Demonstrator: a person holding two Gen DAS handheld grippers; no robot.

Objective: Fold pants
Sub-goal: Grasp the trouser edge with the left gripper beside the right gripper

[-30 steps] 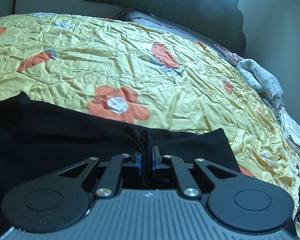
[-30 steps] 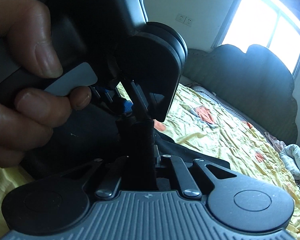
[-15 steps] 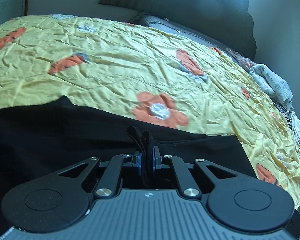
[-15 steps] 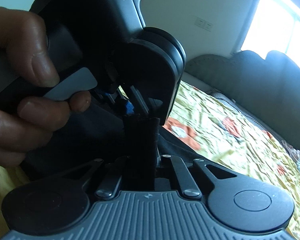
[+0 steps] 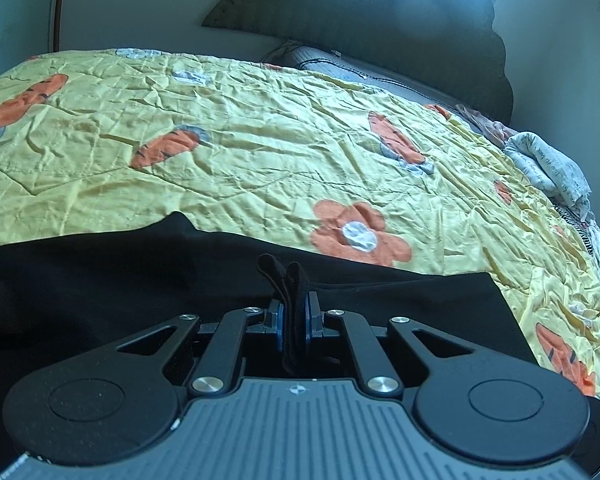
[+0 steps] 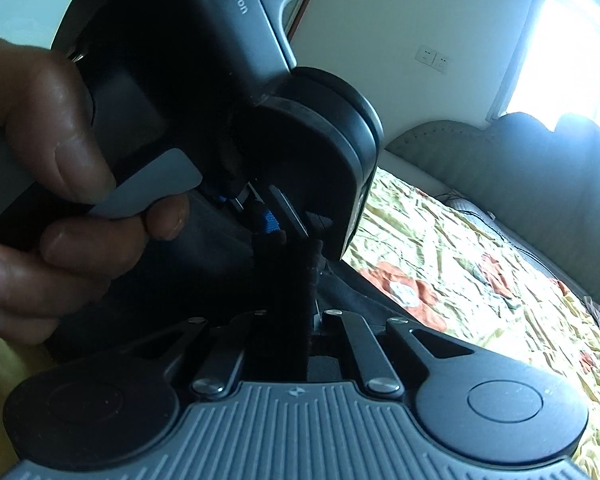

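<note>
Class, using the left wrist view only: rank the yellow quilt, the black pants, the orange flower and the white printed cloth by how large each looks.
1. yellow quilt
2. black pants, though nearness to the camera enlarges them
3. orange flower and white printed cloth: look alike in size, so unranked.

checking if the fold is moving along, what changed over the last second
Little changed. In the left wrist view the quilt slid rightward, so the left gripper swung left; in the right wrist view the headboard and window shifted too. Both the left and right gripper stayed clamped on the black pants, close together, nothing let go.
</note>
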